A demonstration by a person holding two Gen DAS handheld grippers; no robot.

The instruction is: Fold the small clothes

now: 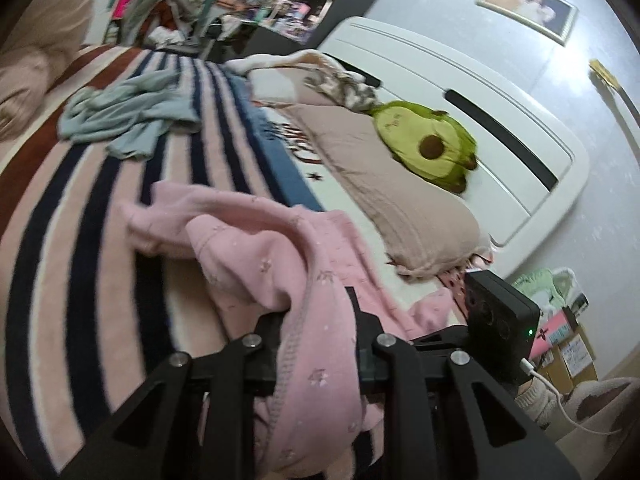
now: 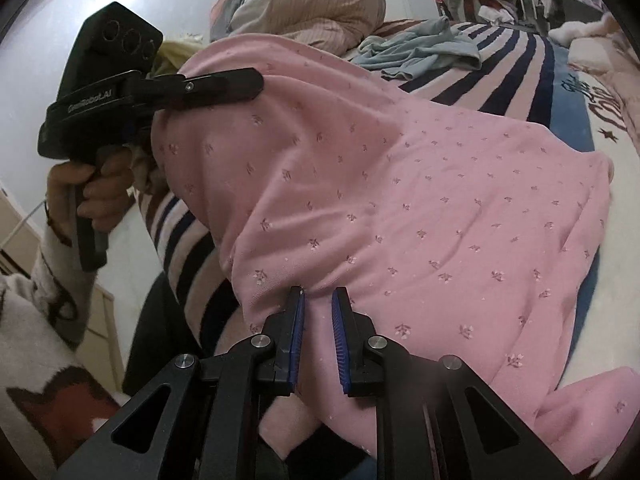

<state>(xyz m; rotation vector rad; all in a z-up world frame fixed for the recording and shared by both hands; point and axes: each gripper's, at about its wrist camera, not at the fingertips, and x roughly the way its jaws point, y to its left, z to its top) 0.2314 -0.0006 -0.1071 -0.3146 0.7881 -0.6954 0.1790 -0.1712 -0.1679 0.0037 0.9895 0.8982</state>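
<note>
My left tongs (image 1: pixel 316 320): clamped on a hem of the pink garment (image 1: pixel 280 248), which runs between the fingers and drapes down over the linkage.
My left tongs from the other camera (image 2: pixel 244 82): fingers closed flat together at the raised upper edge of the cloth, my hand (image 2: pixel 92 188) on the handle below.
My right tongs (image 2: pixel 318 300): narrow gap, blue ribbed pads (image 2: pixel 342 344) on either side of a pinch of pink fabric; the cloth fills the gap.
Pink garment (image 2: pixel 400 200): held up at two points and spread over the bed, pale pink with a small sprig print, its far end lying on the striped blanket (image 1: pixel 80 240).
Writing on the tool: white letters on the left tongs' body read roughly "GenRobot.AI" (image 2: pixel 90 102).
Writing on the bedding: dark cursive lettering and a small star on the white and blue cover (image 2: pixel 592 96); I cannot read the words.
Blue garment (image 1: pixel 128 116): crumpled on the stripes, well apart from the pink one.
Avocado plush (image 1: pixel 432 144): lying on the beige pillow (image 1: pixel 392 200) by the white headboard (image 1: pixel 460 80).
Framed picture (image 1: pixel 526 6): on the wall above the headboard.
Cardboard box (image 1: pixel 576 354): beside the bed, labels too small to read.
</note>
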